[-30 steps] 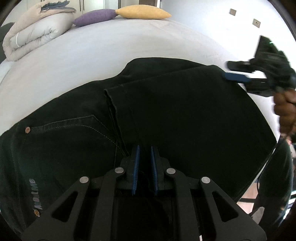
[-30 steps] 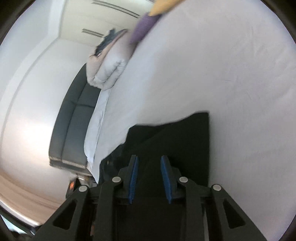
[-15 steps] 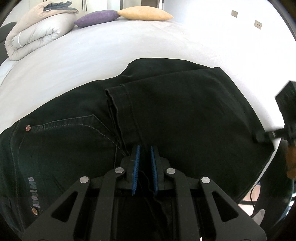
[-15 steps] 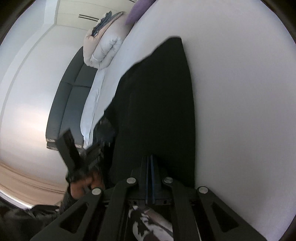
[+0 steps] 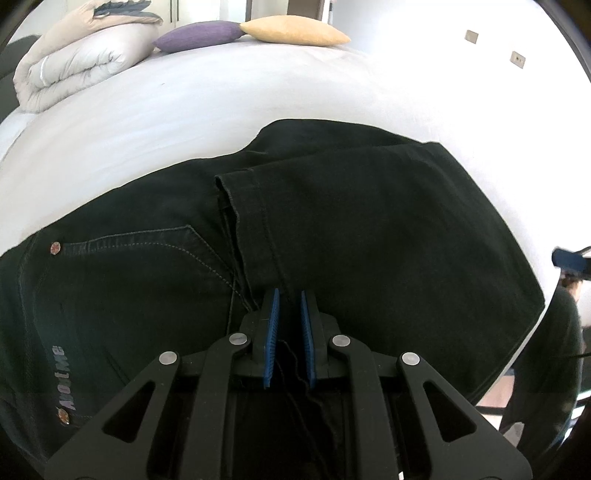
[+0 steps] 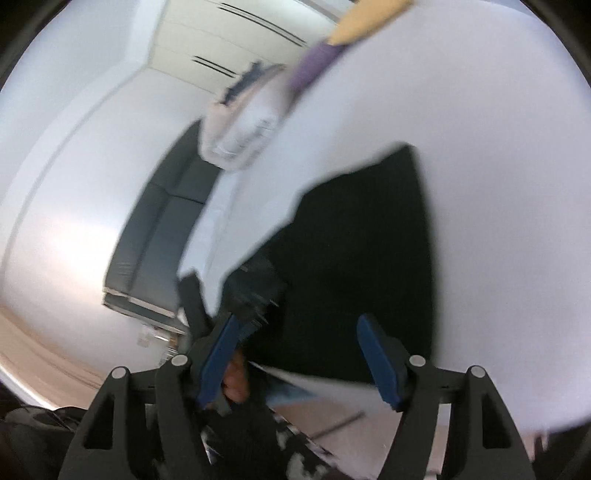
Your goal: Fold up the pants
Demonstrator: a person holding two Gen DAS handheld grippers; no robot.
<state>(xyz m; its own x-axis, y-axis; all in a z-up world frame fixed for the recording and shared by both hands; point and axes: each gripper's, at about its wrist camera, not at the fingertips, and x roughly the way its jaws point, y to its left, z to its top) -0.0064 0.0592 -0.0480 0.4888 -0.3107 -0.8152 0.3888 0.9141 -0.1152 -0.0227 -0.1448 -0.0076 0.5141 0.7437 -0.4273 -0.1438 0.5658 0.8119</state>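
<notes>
the black denim pants (image 5: 332, 236) lie flat on the white bed sheet (image 5: 221, 110), one leg doubled over so its stitched hem (image 5: 243, 206) sits across the seat, beside the back pocket with its copper rivet (image 5: 55, 247). the left gripper (image 5: 288, 306) points down at the near edge of the fabric, its blue pads (image 5: 271, 332) drawn narrow with a pinch of black cloth and loose threads between them, so it's clamped on the pants. over on the right wrist view, blurred, the right gripper (image 6: 299, 332) has just been opening and its blue fingers (image 6: 376, 362) now stand wide apart, nothing between them, the folded end of the pants ahead on the sheet. at the head of the bed: a rolled cream duvet (image 5: 74, 66), a purple cushion (image 5: 199, 35) and a yellow cushion (image 5: 291, 31) touching it. a dark grey sofa (image 6: 159, 229) stands beside the bed.
</notes>
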